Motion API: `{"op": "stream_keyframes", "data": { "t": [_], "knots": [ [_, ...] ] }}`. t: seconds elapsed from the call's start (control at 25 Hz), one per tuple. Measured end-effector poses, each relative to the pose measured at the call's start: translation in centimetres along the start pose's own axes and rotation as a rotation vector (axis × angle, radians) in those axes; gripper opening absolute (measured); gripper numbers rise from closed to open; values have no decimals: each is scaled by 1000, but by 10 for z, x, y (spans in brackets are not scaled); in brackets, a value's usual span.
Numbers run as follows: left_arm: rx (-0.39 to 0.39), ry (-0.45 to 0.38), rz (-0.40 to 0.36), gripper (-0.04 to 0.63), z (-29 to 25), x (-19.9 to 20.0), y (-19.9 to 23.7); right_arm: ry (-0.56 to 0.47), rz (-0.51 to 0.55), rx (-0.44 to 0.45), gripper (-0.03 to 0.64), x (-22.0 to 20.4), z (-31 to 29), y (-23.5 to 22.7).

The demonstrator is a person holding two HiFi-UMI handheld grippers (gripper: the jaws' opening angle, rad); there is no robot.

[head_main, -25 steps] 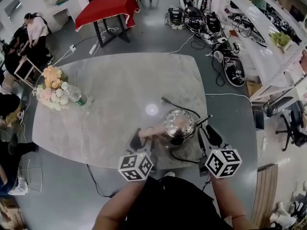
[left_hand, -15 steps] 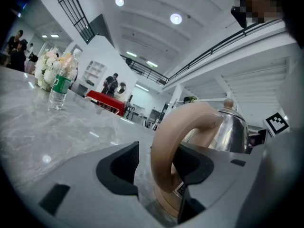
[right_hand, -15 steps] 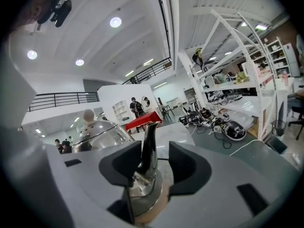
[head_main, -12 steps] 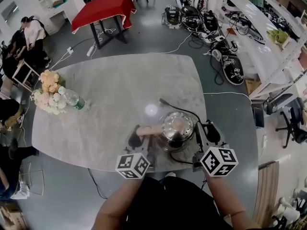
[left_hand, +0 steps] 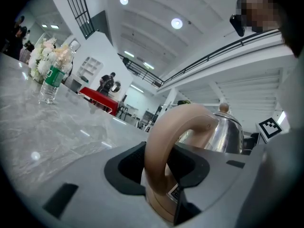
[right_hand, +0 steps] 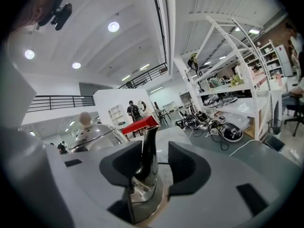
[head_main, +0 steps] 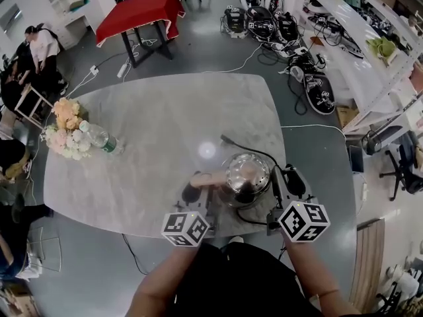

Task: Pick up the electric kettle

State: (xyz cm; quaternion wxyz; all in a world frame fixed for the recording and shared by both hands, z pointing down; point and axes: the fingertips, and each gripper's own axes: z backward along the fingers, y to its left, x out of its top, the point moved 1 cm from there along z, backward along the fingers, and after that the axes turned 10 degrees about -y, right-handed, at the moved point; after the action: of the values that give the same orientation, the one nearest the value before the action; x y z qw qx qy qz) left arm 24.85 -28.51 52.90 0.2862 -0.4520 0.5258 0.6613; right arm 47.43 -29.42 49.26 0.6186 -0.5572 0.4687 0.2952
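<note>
The steel electric kettle (head_main: 246,176) stands near the front edge of the marble table (head_main: 165,124), with its tan handle (head_main: 208,179) to the left. My left gripper (head_main: 198,193) has the handle (left_hand: 161,141) between its jaws, which are closing, with both pads against its sides. The shiny body (left_hand: 228,137) rises behind. My right gripper (head_main: 282,182) straddles the dark spout (right_hand: 148,156). Its jaws are closing a little, but a gap shows beside the right pad. In the right gripper view the lid and knob (right_hand: 85,119) sit at the left.
A black power cord (head_main: 248,149) runs from the kettle across the table. A bunch of flowers (head_main: 66,127) and a water bottle (head_main: 102,136) lie at the table's left end. Beyond are a red-clothed table (head_main: 142,8), people (head_main: 39,41) at the left, and gear and shelves (head_main: 317,78) at the right.
Both grippers have edged in towards the kettle. The left jaws now lie around the handle and have narrowed onto it; the right jaws now flank the spout.
</note>
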Motion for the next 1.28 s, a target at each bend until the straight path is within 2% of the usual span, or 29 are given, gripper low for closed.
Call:
{"op": "stream_keyframes", "data": {
  "t": [0.24,0.44,0.76,1.28],
  "knots": [
    [1,6,4,115,0,-2,3,8,-23,3,86,-4,-1,6],
    [20,31,-14,109,1,-2,2,15,-15,-4,86,-3,1,6],
    [54,33,18,107,-3,1,3,5,-36,2,86,1,-1,6],
    [75,-3,45,107,-4,16,0,-7,-44,29,86,13,2,15]
  ]
}}
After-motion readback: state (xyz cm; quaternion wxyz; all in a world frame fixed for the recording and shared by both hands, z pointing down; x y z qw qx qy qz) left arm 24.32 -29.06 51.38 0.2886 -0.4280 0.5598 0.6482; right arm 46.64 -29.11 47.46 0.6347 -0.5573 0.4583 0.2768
